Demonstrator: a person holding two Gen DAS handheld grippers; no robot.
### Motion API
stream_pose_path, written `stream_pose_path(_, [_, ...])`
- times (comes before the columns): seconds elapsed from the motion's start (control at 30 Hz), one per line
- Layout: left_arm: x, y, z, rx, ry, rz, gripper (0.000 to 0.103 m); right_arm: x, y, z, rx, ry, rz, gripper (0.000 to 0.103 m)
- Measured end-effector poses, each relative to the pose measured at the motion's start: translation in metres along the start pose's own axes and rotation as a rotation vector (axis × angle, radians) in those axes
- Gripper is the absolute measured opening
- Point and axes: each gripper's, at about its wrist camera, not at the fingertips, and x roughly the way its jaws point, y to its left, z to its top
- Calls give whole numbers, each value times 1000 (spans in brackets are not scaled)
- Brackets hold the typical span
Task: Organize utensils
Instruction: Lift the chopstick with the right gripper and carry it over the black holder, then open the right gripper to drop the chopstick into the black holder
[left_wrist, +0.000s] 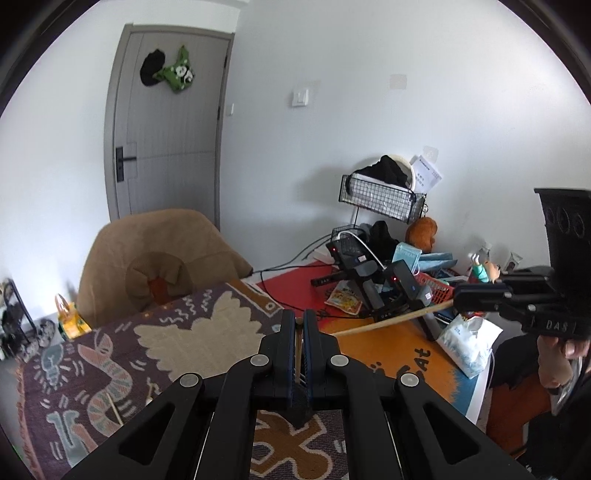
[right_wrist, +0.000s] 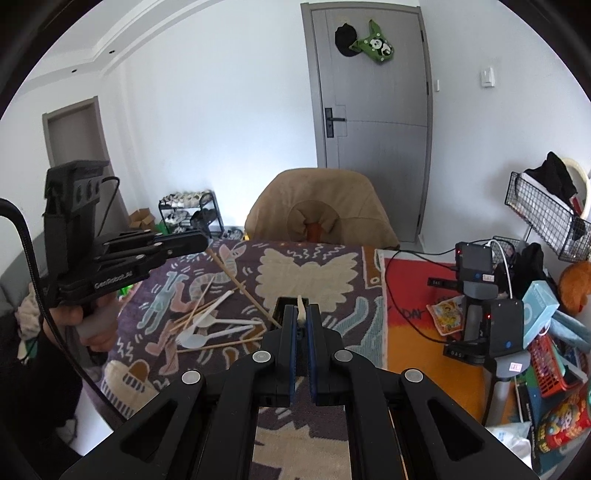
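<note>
Clamped in the left claw (left_wrist: 300, 319), a wooden chopstick (left_wrist: 297, 347); the right claw (right_wrist: 300, 314) pinches a white plastic spoon (right_wrist: 300, 308) (light, stiff, slippery: grip mid-handle). More utensils (right_wrist: 210, 325) lie left of it.

Three white plastic spoons (right_wrist: 207, 330); several chopsticks (right_wrist: 236, 282), exact count unclear; two claws (right_wrist: 301, 319).

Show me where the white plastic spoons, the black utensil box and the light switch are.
white plastic spoons (right_wrist: 207, 334): right wrist view, on a spoon bowl.
black utensil box (right_wrist: 286, 303): right wrist view, on its rim.
light switch (left_wrist: 299, 96): left wrist view, on its plate.
</note>
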Motion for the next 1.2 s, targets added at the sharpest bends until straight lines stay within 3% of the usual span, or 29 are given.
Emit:
stream_pose_path(0.1, [10,8,-2,-60,43,-27,8,7,2,-1,-3,26,5,6])
stream_pose_path(0.17, [14,13,-4,-93,64,-38,31,12,4,0,-11,41,3,6])
stream_pose_path(0.2, [12,15,-4,-103,60,-33,58,13,5,0,-14,46,2,6])
stream_pose_path(0.23, [9,17,-6,-108,41,-23,77,16,7,1,-20,55,1,6])
stream_pose_path(0.27, [3,19,-7,-110,12,-13,82,20,8,2,-25,65,1,6])
stream_pose_path(0.33, [-6,21,-8,-98,-27,0,85,28,9,5,-30,85,-5,6])
stream_pose_path(0.5, [-15,35,-14,-106,-30,45,85,48,11,11,-47,136,-6,6])
stream_pose_path(0.63, [-22,52,-25,-146,-25,88,90,52,16,18,-57,114,-32,8])
stream_pose_path(0.67, [-23,56,-28,-158,-24,93,90,52,16,19,-59,109,-39,11])
stream_pose_path(0.7, [-25,60,-31,-168,-22,96,91,52,17,19,-57,102,-46,22])
stream_pose_path(0.73, [-27,64,-34,-179,-20,100,91,51,17,20,-53,97,-47,39])
stream_pose_path(0.8, [-29,69,-38,-192,-17,116,92,48,18,19,-42,77,-49,54])
stream_pose_path(0.97, [-36,77,-50,-210,-10,143,95,44,11,10,21,73,-64,57])
stream_pose_path(1.1, [-40,82,-64,-221,4,162,95,39,4,-3,81,54,-75,79])
stream_pose_path(1.2, [-43,88,-77,-233,22,175,95,40,2,-16,128,52,-67,81])
